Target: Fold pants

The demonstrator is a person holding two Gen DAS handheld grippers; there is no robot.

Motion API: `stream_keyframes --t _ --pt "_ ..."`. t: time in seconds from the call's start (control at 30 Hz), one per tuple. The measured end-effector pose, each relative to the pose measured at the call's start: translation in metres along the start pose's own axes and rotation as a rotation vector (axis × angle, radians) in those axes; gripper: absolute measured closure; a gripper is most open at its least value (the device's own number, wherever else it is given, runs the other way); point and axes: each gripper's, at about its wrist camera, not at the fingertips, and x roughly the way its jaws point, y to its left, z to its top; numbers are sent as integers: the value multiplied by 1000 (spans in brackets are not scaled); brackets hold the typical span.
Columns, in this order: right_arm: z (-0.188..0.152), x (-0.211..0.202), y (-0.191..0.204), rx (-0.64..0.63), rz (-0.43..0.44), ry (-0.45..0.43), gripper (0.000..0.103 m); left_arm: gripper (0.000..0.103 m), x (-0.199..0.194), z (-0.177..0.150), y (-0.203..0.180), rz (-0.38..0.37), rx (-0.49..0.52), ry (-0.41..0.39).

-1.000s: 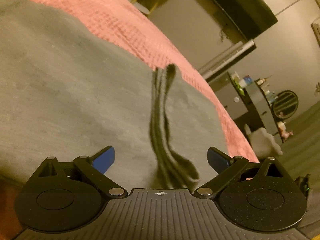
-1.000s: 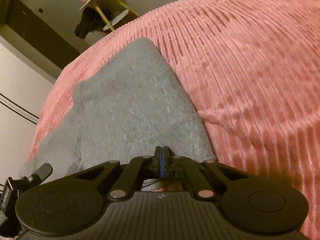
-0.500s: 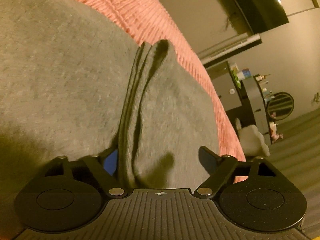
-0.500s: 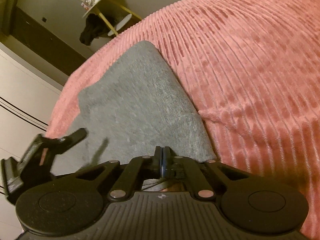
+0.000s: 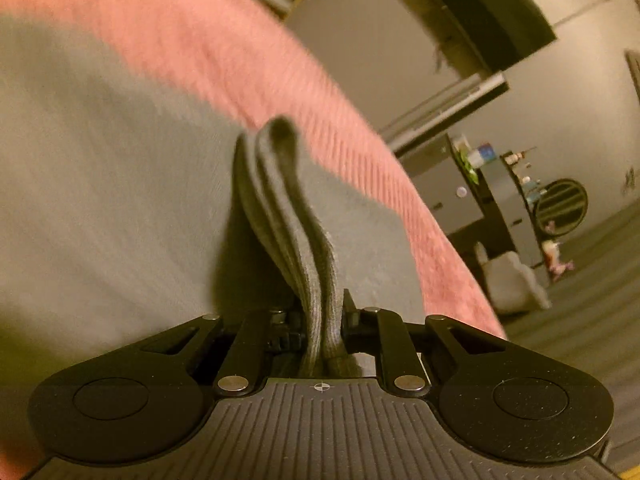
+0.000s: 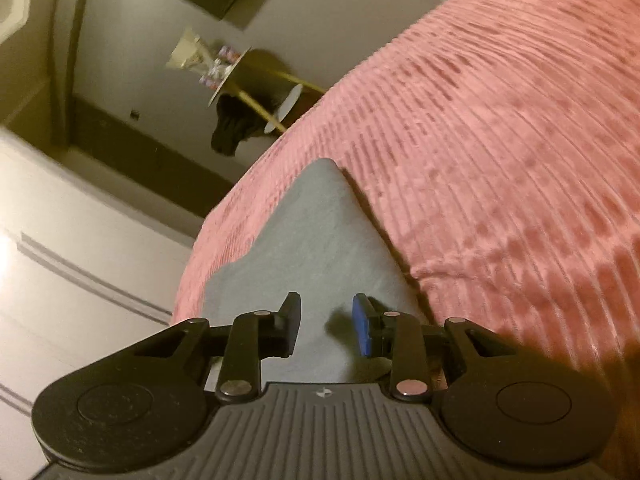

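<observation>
The grey pants (image 5: pixel 100 208) lie on a pink ribbed bedspread (image 5: pixel 224 60). In the left wrist view my left gripper (image 5: pixel 322 320) is shut on a thick stacked edge of the pants (image 5: pixel 296 240), which rises in several layers from the jaws toward a raised tip. In the right wrist view my right gripper (image 6: pixel 326 324) is open just above the grey pants (image 6: pixel 316 232), with nothing between its jaws. The pants taper to a corner ahead of it.
The pink bedspread (image 6: pixel 500 160) spreads wide to the right of the pants. Beyond the bed are a white wardrobe (image 6: pixel 60 260), a yellow side table (image 6: pixel 248 88) with small items, and a dark shelf unit (image 5: pixel 512 208) with a round mirror.
My left gripper has closed on the folded edge of the pants and lifted it. My right gripper has opened, letting go of the cloth, and tilted upward.
</observation>
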Motion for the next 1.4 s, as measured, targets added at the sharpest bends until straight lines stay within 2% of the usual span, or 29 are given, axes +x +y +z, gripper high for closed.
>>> stream_keyframes --t 0.1,0.13,0.17,0.23,0.27,0.33,0.4,0.47,0.53,0.6,0.7,0.77,0.83,0.9,0.97,1.0,1.1,1.13,1.2,1.33,1.4 --pt "-3 11 9 -77 -66 65 77 86 -30 -2 17 75 50 -37" --pt "-5 16 12 -95 -68 95 83 82 -34 -4 24 103 67 -21" --pt "-7 20 17 -129 -82 116 85 78 -34 -7 30 139 78 -5" --pt "-12 27 30 -211 -136 127 85 77 -30 -15 41 220 78 26" --pt "-14 30 35 -246 -146 132 85 74 -29 -14 43 203 53 24" --pt "-19 32 42 -289 -171 134 85 68 -33 -9 44 153 12 -32" --pt "-22 32 46 -319 -186 134 85 65 -30 -3 42 154 22 -71" --pt "-23 33 46 -326 -192 133 85 63 -21 4 45 153 5 -74" --pt "-23 36 45 -322 -199 132 85 63 -8 11 53 127 -68 -53" --pt "-22 38 44 -316 -196 127 86 63 2 17 61 80 -144 -46" --pt "-22 38 42 -300 -182 114 86 78 10 25 70 17 -240 -81" --pt "-20 34 40 -282 -156 92 86 83 5 24 67 1 -212 -141" --pt "-19 32 39 -267 -137 70 86 84 -9 17 44 -17 -90 -258" --pt "-18 32 39 -258 -120 56 85 84 -26 14 23 -34 17 -333" --pt "-18 33 41 -262 -100 49 85 82 -34 12 15 1 86 -362" --pt "-19 34 42 -268 -95 50 85 82 -31 13 17 49 95 -353" --pt "-21 43 47 -306 -114 75 86 75 -10 15 37 216 1 -244" --pt "-22 46 48 -315 -126 83 85 73 -7 14 43 246 -27 -221" --pt "-22 52 48 -321 -147 103 85 66 -7 16 43 253 -59 -227" --pt "-23 57 47 -329 -152 112 85 50 -15 16 29 313 5 -307" --pt "-24 59 47 -332 -152 114 85 50 -14 16 30 333 15 -303"
